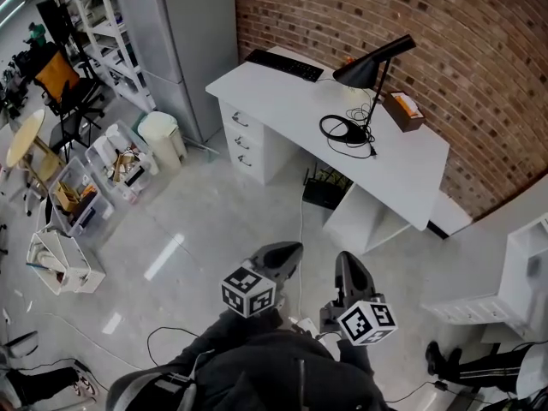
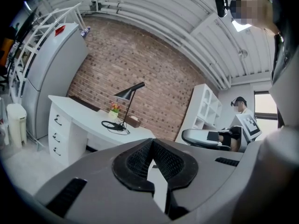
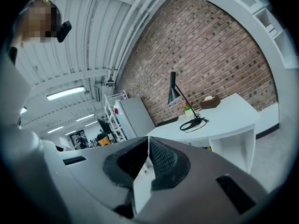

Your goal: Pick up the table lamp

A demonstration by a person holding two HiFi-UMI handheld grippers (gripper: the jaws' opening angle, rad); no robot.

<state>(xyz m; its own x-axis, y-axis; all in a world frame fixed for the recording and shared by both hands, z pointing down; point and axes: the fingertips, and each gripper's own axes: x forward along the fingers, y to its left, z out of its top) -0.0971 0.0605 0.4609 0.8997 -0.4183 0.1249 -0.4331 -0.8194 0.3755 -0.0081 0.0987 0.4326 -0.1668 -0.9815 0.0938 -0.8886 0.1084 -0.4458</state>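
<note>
Both of our grippers sit low in the head view, at the bottom centre of the frame, over the pale floor [image 1: 214,221]. The left gripper [image 1: 289,252] is just left of the right gripper [image 1: 347,262]. They are near each other but not touching, and each marker cube is on the end nearest us. Along the left gripper's jaws we see the dark ribbed pads pressed together at the tips, with nothing between them. The right gripper's jaws are likewise together and empty.

The table lamp [image 1: 378,75] stands well apart from both grippers, in the upper right of the head view. It is on the white desk [image 1: 282,101] that runs along the brick wall [image 1: 479,50]. Its black cone shade slants down to the left from a thin stem, and its black cable [image 1: 341,129] lies coiled on the desk at its foot. Just right of the lamp we see a brown tissue box [image 1: 403,110]. A black keyboard [image 1: 284,64] lies at the desk's upper left end. Left of the desk stands a tall grey cabinet [image 1: 184,24], with a white bin [image 1: 163,139] near its foot. In each gripper view the lamp shows small, above the closed jaws.
</note>
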